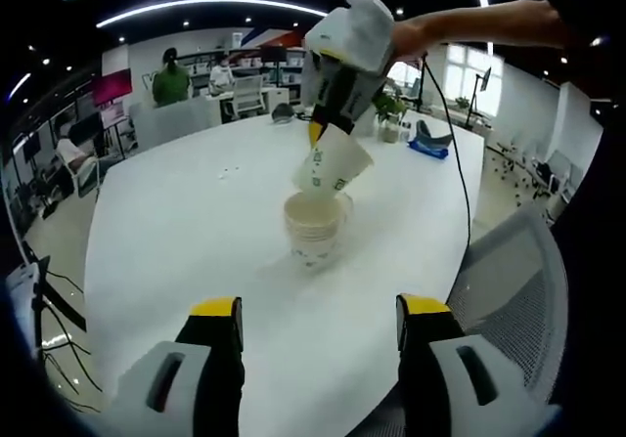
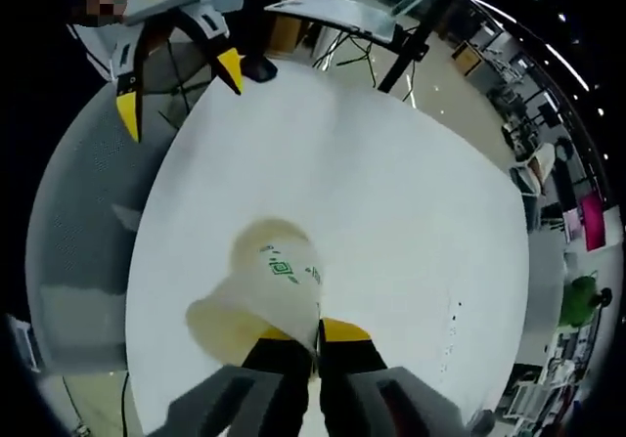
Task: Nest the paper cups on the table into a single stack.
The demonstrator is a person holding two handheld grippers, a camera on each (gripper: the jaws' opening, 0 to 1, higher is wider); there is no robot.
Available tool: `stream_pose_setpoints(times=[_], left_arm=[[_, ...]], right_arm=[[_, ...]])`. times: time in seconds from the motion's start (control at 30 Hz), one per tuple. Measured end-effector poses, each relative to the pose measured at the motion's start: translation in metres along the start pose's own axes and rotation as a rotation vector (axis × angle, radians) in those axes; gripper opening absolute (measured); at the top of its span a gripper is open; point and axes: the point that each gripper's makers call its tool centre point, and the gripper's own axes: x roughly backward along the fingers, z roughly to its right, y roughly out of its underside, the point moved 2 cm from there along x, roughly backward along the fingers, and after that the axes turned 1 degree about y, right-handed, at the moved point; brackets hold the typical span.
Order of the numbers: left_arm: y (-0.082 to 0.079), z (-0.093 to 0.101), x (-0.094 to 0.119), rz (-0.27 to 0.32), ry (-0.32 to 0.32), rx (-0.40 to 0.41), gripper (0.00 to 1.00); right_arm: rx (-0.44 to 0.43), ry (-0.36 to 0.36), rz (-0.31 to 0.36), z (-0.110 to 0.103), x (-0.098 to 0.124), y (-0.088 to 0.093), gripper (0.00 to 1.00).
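1. Left gripper view: the left gripper [image 1: 318, 325] hangs with jaws apart, holding nothing. Ahead of it on the table [image 1: 176, 232] stands one stack of cups [image 1: 315, 228]. Just above the stack, the right gripper [image 1: 337, 95] holds one tilted cup [image 1: 333, 163], likely angled to slide inside.
2. Right gripper view: the right gripper [image 2: 318, 334] is clamped on the rim of the cup [image 2: 279, 281], with the stack [image 2: 230, 315] directly beneath. The left gripper [image 2: 176, 65] waits far ahead, open. How many cups the stack holds cannot be told.
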Motion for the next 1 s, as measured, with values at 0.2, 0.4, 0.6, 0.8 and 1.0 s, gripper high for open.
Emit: stream_pose_setpoints(times=[0.2, 0.4, 0.6, 0.8, 1.0], left_arm=[[0.001, 0.0, 0.003, 0.004, -0.002, 0.005, 0.62], [0.005, -0.003, 0.005, 0.005, -0.001, 0.009, 0.62], [0.007, -0.003, 0.006, 0.004, 0.002, 0.011, 0.62], [0.006, -0.004, 0.007, 0.006, 0.004, 0.011, 0.62], [0.007, -0.004, 0.009, 0.006, 0.005, 0.014, 0.62]], right_arm=[[0.033, -0.038, -0.04, -0.001, -0.008, -0.009, 0.0], [0.046, -0.078, -0.084, -0.006, -0.018, -0.013, 0.0], [0.059, -0.099, -0.13, -0.006, -0.018, -0.014, 0.0], [0.05, -0.113, -0.137, 0.0, -0.025, -0.021, 0.0], [0.06, -0.13, -0.15, -0.004, -0.029, -0.02, 0.0]])
